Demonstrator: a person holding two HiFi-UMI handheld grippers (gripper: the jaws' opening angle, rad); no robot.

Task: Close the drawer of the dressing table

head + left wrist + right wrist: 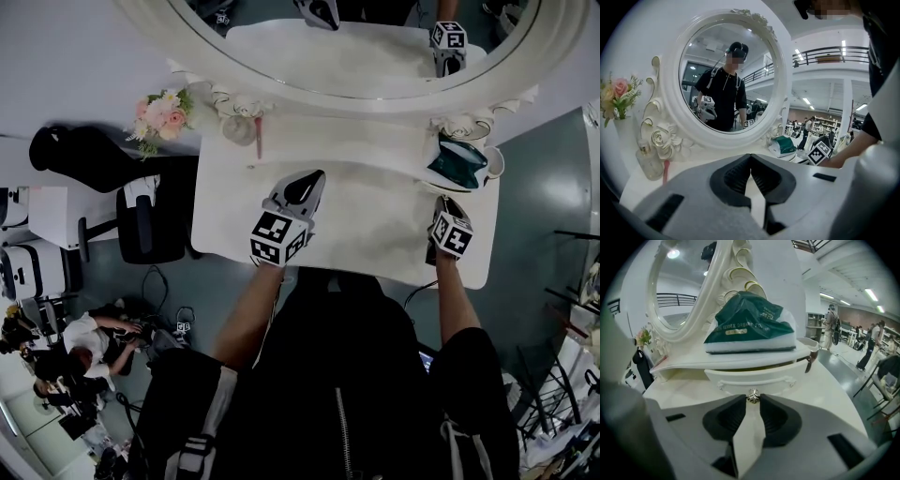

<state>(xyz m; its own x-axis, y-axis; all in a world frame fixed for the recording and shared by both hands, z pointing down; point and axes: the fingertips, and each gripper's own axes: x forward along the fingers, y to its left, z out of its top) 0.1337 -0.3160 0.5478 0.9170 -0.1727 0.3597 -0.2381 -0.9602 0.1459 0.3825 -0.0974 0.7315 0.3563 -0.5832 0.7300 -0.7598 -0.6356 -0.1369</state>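
Note:
The small white drawer (754, 377) stands slightly out under a low shelf on the dressing table (375, 234). A green tissue pack (750, 324) lies on that shelf. My right gripper (753, 398) has its jaw tips closed on either side of the drawer's metal knob (753, 396). In the head view the right gripper (443, 200) sits just in front of the green pack (457, 161). My left gripper (316, 178) hovers over the middle of the tabletop. Its tips meet with nothing between them in the left gripper view (750, 156).
A big round white-framed mirror (726, 79) rises at the back. A vase of pink flowers (159, 114), a small glass bottle (647, 161) and a pink stick (258, 136) stand at the back left. A black chair (150, 220) is left of the table.

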